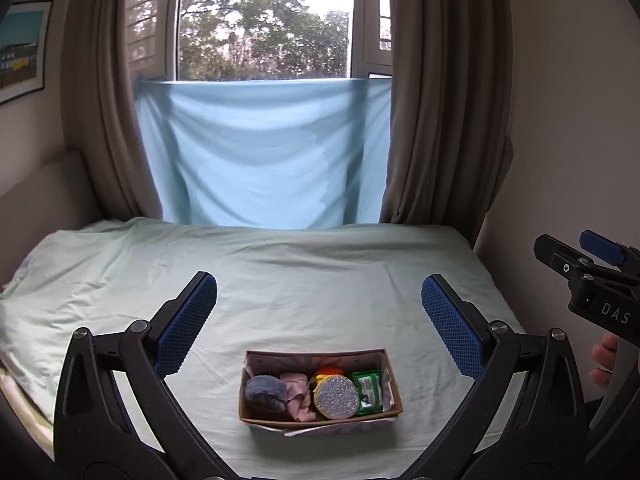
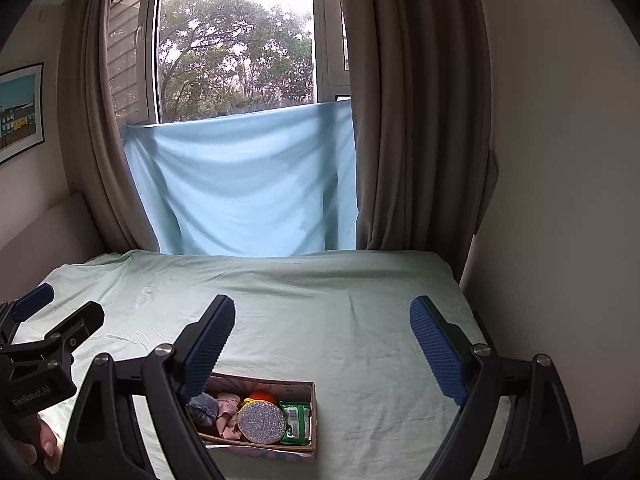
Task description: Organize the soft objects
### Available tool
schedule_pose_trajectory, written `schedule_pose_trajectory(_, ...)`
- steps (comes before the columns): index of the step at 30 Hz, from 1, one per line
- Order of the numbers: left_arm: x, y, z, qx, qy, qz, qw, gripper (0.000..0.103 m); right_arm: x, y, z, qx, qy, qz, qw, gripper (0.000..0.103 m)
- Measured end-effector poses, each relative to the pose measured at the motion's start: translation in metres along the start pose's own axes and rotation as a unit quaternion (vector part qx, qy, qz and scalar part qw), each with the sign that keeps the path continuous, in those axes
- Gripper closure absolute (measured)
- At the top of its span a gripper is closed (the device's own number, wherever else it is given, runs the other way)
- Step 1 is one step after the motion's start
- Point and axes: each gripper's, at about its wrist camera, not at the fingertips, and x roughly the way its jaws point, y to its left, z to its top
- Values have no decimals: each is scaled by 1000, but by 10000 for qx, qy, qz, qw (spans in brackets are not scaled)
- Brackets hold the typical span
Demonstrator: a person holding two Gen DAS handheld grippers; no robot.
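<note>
Nearest, the left claw (image 1: 319,320) and right claw (image 2: 322,344) both hang spread wide and empty above the bed (image 1: 300,280). Below them, near the bed's front edge, a cardboard box (image 1: 320,416) holds a grey plush (image 1: 264,392), pink cloth (image 1: 298,396), glittery round pad (image 1: 336,400) and green packet (image 1: 368,392), tightly packed. Grabbing one could snag its neighbour or drag the light box over the sheet. Beyond hang a blue cloth (image 1: 260,152) and the window (image 1: 264,20).

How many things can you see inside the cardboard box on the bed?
5 in the cardboard box: grey-blue cloth far left, pink cloth beside it, glittery round disc centre, orange item behind it, green packet right. More may be hidden underneath.
</note>
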Motion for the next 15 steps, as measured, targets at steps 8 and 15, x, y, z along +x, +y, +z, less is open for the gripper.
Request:
schedule_pose_trajectory(8,1,1,1,15,-3,2,10000,1,0,1,0,-3,-58,14,10000,16)
schedule_pose_trajectory(15,2,3,0,33,-2,53,10000,1,-2,4,0,-12,-78,14,10000,16)
